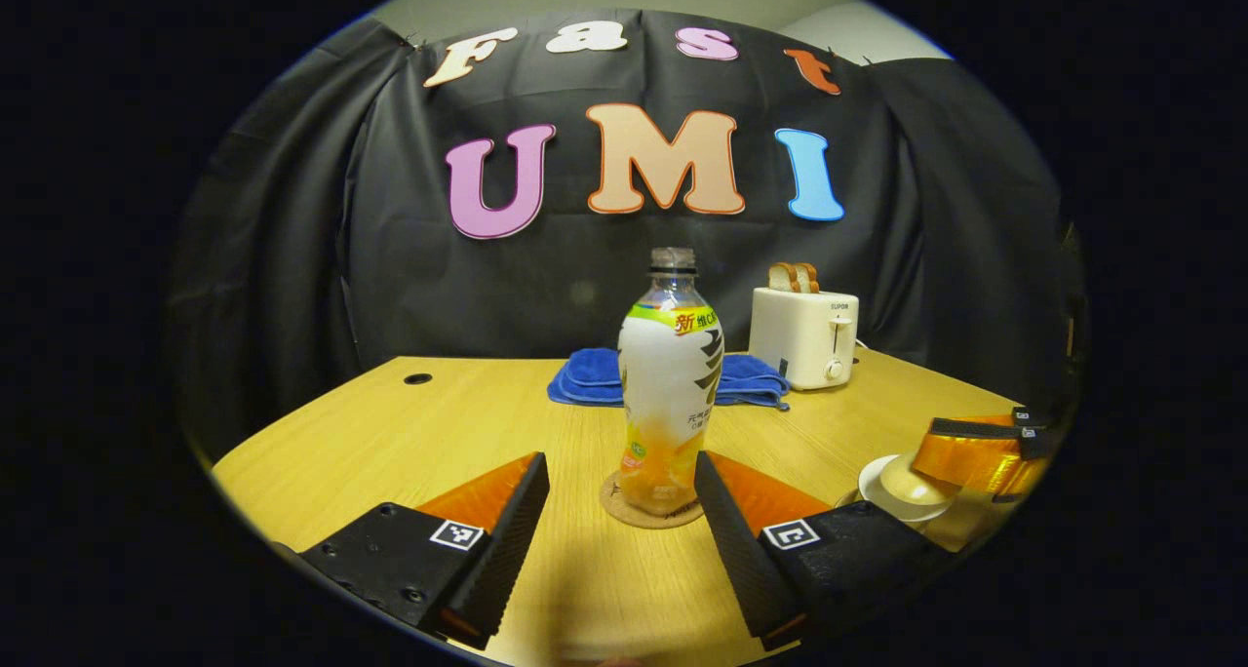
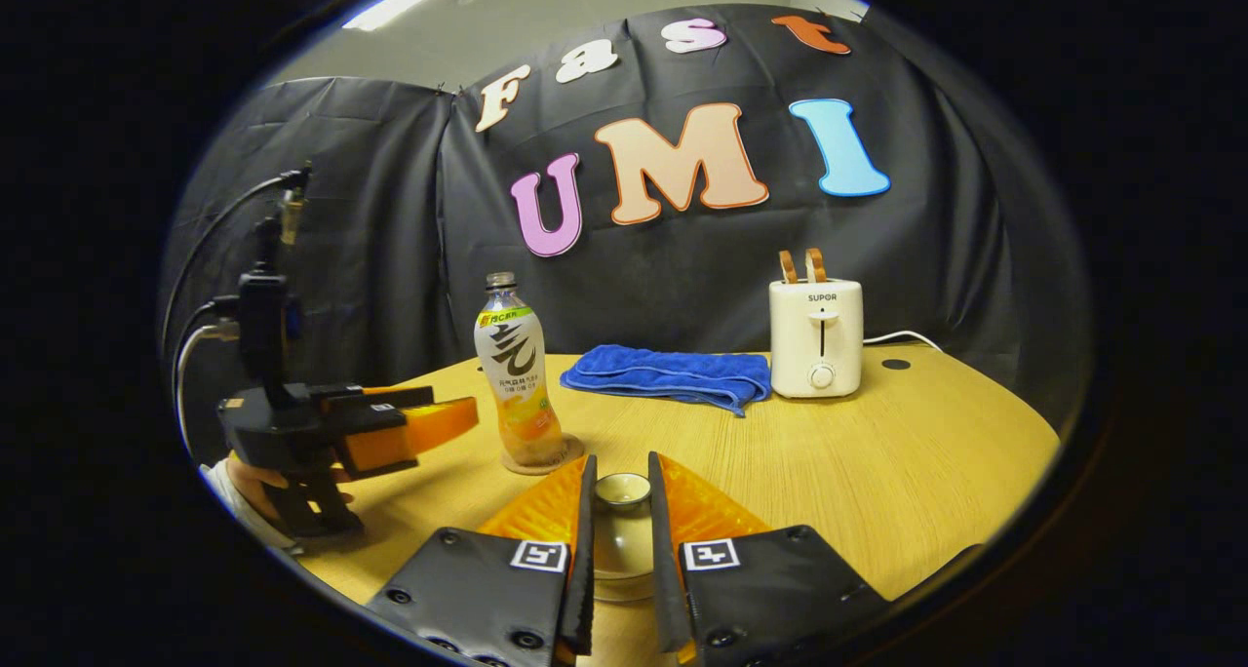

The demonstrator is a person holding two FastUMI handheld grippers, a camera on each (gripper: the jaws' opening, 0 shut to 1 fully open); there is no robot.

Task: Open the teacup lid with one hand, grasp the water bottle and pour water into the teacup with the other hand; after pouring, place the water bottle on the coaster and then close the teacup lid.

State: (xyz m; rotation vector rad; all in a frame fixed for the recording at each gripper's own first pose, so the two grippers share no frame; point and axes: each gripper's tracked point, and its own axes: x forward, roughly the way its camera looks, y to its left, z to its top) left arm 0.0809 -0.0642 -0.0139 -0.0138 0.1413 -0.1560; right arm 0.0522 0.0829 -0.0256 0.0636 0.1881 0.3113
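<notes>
A: Where does the job stand?

B: Near the end, I judge. The bottle (image 1: 669,384) stands upright on the coaster (image 1: 650,507), toward the middle of the table (image 1: 409,433). The left gripper (image 1: 622,521) is spread wide, one finger on each side of the bottle's base and neither touching it, so it holds nothing.

A: And the cup?

B: In the right gripper view the right gripper (image 2: 619,511) has its fingers closed in against the lid (image 2: 622,490), gripping it by the knob. The lid sits over the cup (image 2: 622,565), near the front edge of the table, just beside the coaster. Whether it is fully seated I cannot tell; the fingers hide the rim.

A: So the step in hand is closing the cup?

B: That is my reading: bottle parked, lid going on or just on. Next the right gripper needs to press the lid level, then part its fingers and lift straight up so the knob is not dragged. The left one should back away toward the front edge without nudging the bottle.

A: Anything else around?

B: A blue towel (image 2: 668,374) and a toaster (image 2: 815,337) near the back edge, well apart from the work
</notes>
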